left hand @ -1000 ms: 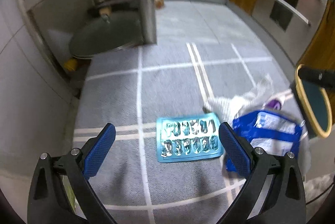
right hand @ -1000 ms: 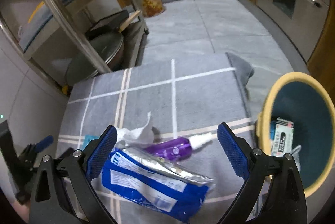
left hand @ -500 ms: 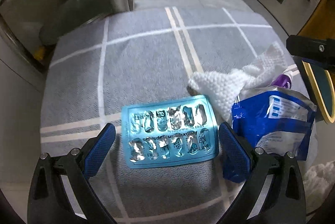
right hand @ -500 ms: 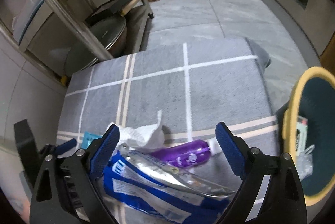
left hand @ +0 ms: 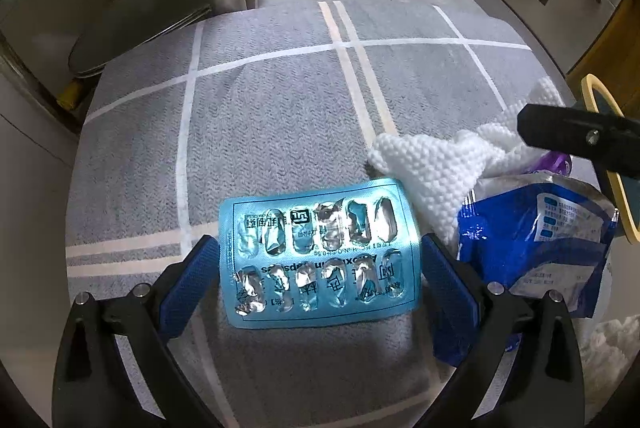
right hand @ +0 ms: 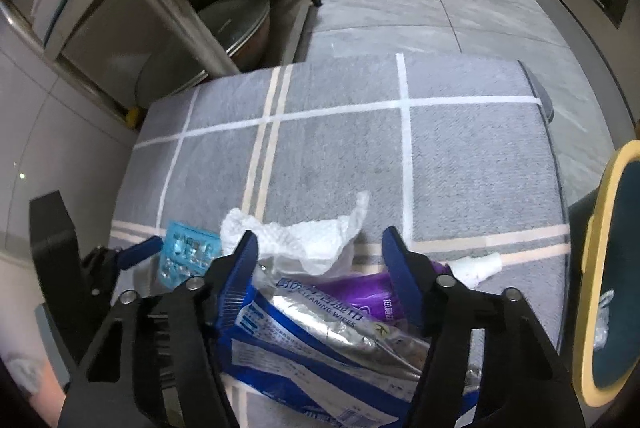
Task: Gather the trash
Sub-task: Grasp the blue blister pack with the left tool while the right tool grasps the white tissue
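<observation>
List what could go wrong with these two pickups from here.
1. The pill sheet lies flat on the mat; the open left claw may slide over it.
2. The right claw, closing around the blue wipes bag, may also catch the purple bottle beside it.

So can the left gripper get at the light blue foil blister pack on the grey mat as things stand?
Probably yes. The left gripper is open, its jaws either side of the light blue foil blister pack, which lies uncovered; the white tissue only borders one corner.
</observation>
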The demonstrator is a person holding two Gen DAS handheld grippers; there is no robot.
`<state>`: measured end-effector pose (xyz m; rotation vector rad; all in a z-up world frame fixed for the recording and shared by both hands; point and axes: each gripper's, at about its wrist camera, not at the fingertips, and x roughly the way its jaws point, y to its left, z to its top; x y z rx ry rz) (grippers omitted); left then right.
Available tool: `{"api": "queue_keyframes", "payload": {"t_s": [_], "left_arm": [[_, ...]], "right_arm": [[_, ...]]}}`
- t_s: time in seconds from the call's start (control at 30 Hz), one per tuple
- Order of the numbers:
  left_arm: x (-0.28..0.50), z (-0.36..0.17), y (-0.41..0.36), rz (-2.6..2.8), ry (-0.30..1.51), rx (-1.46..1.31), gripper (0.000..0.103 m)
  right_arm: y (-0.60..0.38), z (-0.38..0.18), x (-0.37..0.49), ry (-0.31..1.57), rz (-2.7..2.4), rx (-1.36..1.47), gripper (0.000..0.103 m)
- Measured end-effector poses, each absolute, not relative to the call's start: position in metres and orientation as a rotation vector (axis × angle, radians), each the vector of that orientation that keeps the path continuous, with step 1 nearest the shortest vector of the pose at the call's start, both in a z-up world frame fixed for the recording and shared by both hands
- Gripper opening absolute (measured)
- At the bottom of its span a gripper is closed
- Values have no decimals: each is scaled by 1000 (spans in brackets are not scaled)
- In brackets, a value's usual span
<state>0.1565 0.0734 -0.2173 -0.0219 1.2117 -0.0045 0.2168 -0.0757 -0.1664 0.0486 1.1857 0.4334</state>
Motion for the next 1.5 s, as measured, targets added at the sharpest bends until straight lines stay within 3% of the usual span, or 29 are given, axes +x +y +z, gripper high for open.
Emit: {"api": "queue_keyframes", "payload": {"t_s": [0.07, 0.13, 0.23, 0.97, 1.17, 1.5], "left_arm": [[155, -220, 74, 1, 1218, -18, 97], [155, -220, 73, 3, 1223, -20, 97], [156, -219, 74, 9, 1225, -18, 94], [122, -162, 72, 31, 1059, -8, 92], [114, -135, 57, 34, 986, 51, 92], [86, -44, 32, -56, 811, 61, 92]], "right_arm": [[-76, -168, 217, 1188, 440, 42, 49], [-74, -169, 218, 1187, 446, 31, 25], [-74, -163, 216, 1153, 451, 18, 9], [-93, -116, 194, 1014, 479, 96, 3], [-104, -80, 181, 919, 500, 163, 3], [-150, 4, 147, 722, 518, 251, 3]]}}
